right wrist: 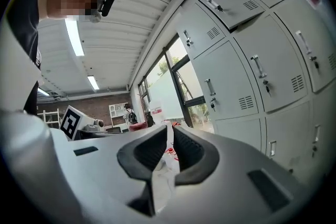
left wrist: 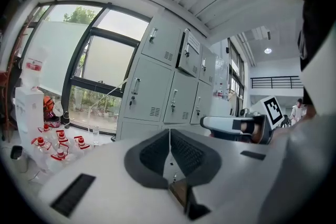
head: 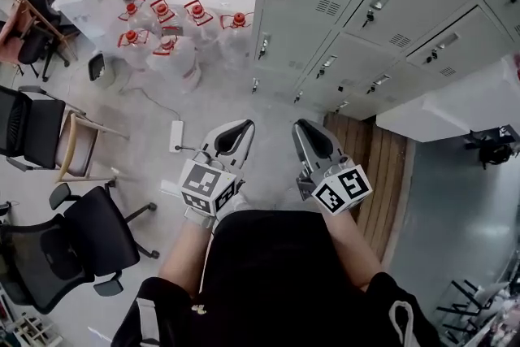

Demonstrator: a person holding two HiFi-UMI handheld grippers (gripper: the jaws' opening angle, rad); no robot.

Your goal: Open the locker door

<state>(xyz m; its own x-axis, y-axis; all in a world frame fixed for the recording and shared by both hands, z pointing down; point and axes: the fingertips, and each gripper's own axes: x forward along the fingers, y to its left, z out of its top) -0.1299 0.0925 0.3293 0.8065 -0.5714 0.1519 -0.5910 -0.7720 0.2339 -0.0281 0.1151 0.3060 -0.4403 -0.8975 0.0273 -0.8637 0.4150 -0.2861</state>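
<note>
A bank of grey lockers point(head: 357, 4) with small handles and keys fills the upper right of the head view, all doors there looking closed. My left gripper point(head: 233, 136) and right gripper point(head: 313, 138) hang side by side close to my body, well short of the lockers, both shut and empty. In the left gripper view the jaws point(left wrist: 169, 131) meet at their tips, with the lockers point(left wrist: 157, 86) beyond. The right gripper view shows its jaws point(right wrist: 169, 127) nearly touching, the lockers point(right wrist: 236, 81) to the right. One upper door bearing a paper notice point(right wrist: 231, 0) looks slightly ajar.
Several large water bottles with red caps point(head: 166, 36) stand on the floor left of the lockers. Black office chairs point(head: 81, 240) and a wooden chair point(head: 73, 146) sit at the left. A power strip point(head: 176, 134) lies on the floor; a wooden platform point(head: 382, 166) runs below the lockers.
</note>
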